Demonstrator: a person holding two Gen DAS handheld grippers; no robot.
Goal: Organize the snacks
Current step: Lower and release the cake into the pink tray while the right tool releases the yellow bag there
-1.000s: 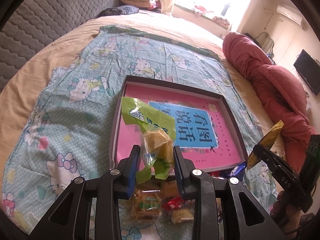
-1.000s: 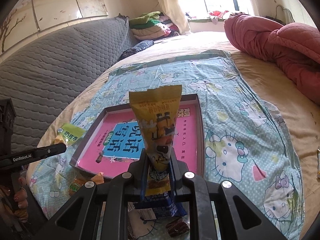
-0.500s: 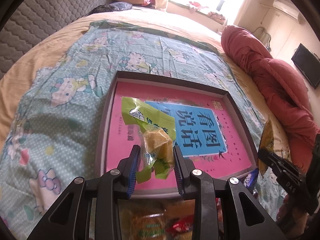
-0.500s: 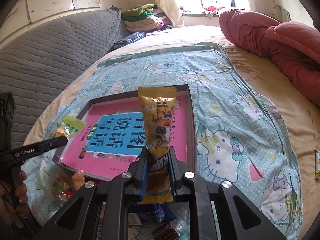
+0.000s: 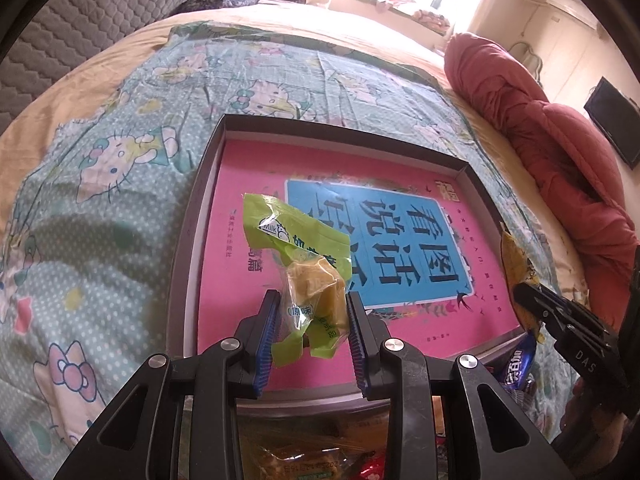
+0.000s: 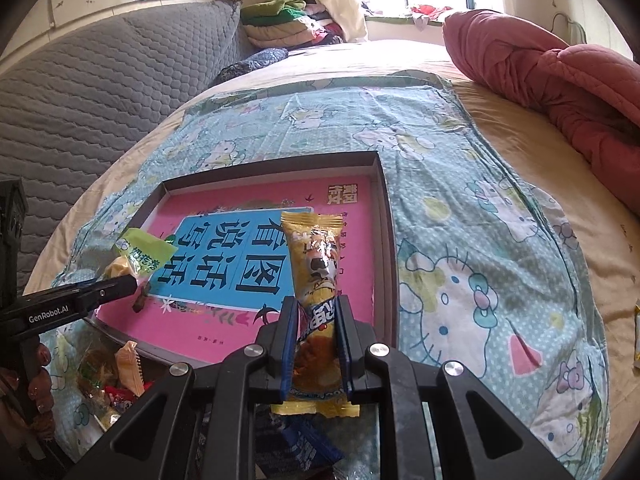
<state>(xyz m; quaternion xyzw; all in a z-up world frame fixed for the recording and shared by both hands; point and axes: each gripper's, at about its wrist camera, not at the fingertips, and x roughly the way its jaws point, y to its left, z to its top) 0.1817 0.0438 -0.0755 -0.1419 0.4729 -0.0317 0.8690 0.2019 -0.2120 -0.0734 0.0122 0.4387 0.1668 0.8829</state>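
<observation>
Over the tray's (image 5: 188, 248) near edge, the left gripper (image 5: 312, 320) pinches a green snack (image 5: 304, 248) while the right gripper (image 6: 318, 344) clamps a yellow bar (image 6: 316, 264) pointing lengthwise inward.

Left gripper (image 5: 312, 320): tilted steeply down, blue-padded jaws part closed, both pads pressing a green snack packet (image 5: 304, 256) clamped between them. From the right wrist view it enters at the left edge, black finger reaching in level, packet at its tip. A hand (image 6: 38, 396) grips its handle low at the left edge, fingers wrapped around.

Right gripper (image 6: 318, 344): also pitched steeply down, jaws drawn close together, clamped on the lower part of a yellow snack bar (image 6: 316, 264) standing upright between the pads.
</observation>
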